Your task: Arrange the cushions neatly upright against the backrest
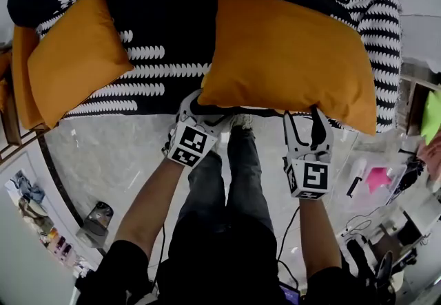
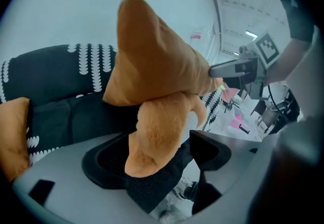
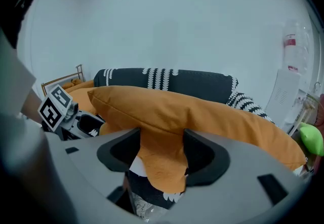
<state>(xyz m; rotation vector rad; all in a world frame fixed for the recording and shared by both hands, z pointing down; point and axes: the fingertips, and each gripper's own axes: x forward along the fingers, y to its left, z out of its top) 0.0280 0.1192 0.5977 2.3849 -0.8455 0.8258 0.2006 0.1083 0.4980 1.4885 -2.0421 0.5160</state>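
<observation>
A large orange cushion [image 1: 289, 56] lies across the front of the black sofa [image 1: 165, 21], which has a white pattern. My left gripper [image 1: 200, 100] is at its lower left corner. In the left gripper view that corner [image 2: 157, 132] hangs between the jaws of my left gripper [image 2: 162, 152] and rests on the left pad; the right pad stands apart from it. My right gripper [image 1: 303, 114] is at the cushion's front edge, and in the right gripper view both pads of my right gripper [image 3: 159, 152] press on a fold of the cushion [image 3: 202, 112]. A second orange cushion [image 1: 69, 56] leans at the sofa's left end.
A wooden frame [image 1: 10, 131] stands left of the sofa. Grey stone floor [image 1: 117, 159] lies in front of it. The person's legs [image 1: 234, 180] stand between the grippers. A pink item [image 1: 377, 178], a green item [image 1: 433, 114] and cables clutter the right side.
</observation>
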